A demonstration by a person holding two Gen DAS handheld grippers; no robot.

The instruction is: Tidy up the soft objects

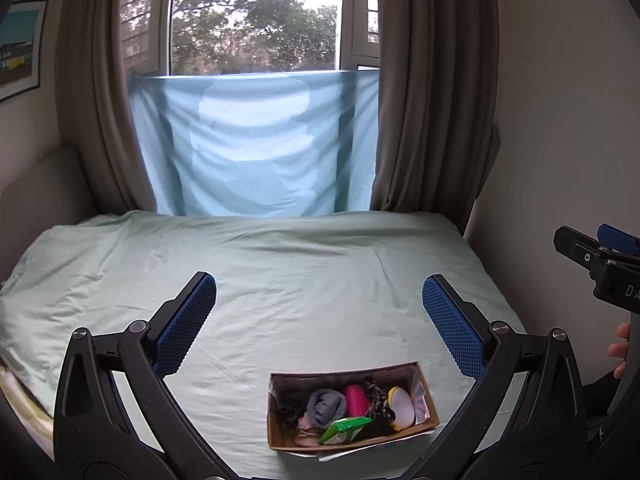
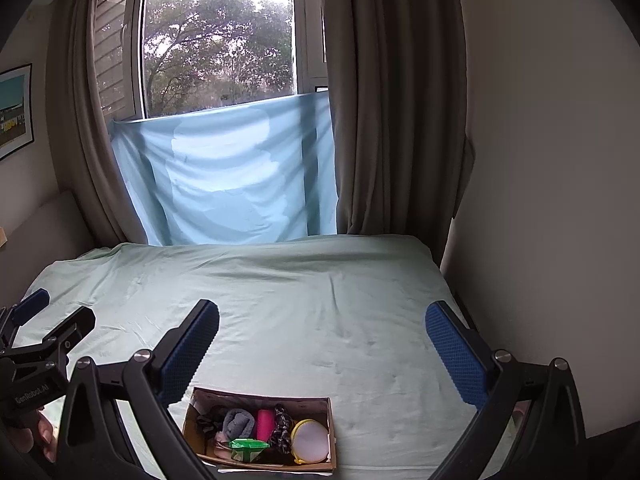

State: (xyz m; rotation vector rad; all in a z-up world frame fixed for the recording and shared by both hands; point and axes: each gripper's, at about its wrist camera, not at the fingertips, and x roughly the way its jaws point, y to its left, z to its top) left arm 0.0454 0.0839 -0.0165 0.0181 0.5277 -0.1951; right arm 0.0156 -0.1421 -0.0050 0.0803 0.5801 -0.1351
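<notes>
On the near part of a bed [image 1: 280, 280] covered by a pale green sheet, a cardboard box [image 1: 430, 414] is seen, its long axis running left to right across both views. Behind the bed, a window [image 1: 256, 16] is framed by grey-brown curtains [image 1: 432, 100], and a light blue cloth [image 1: 256, 144] is hung across its lower part. A framed picture [image 1: 20, 48] is fixed to the left wall.

The box is packed with soft objects: a rolled grey sock [image 1: 326, 406], a pink roll [image 1: 356, 400], a dark patterned scrunchie [image 1: 378, 398], a round yellow-rimmed pouch [image 1: 402, 408] and a green packet [image 1: 344, 432], whose print cannot be read. A sheet of paper is partly hidden under the box's front edge.

The left gripper [image 1: 320, 324] is held above the box with its jaws spread wide and nothing between them. The right gripper [image 2: 322, 344] is likewise held wide open and empty, the box lying below and left of its centre. "GenRobot.AI" is read on the left gripper's body in the right wrist view; on the right gripper's body only "DA" is visible.
</notes>
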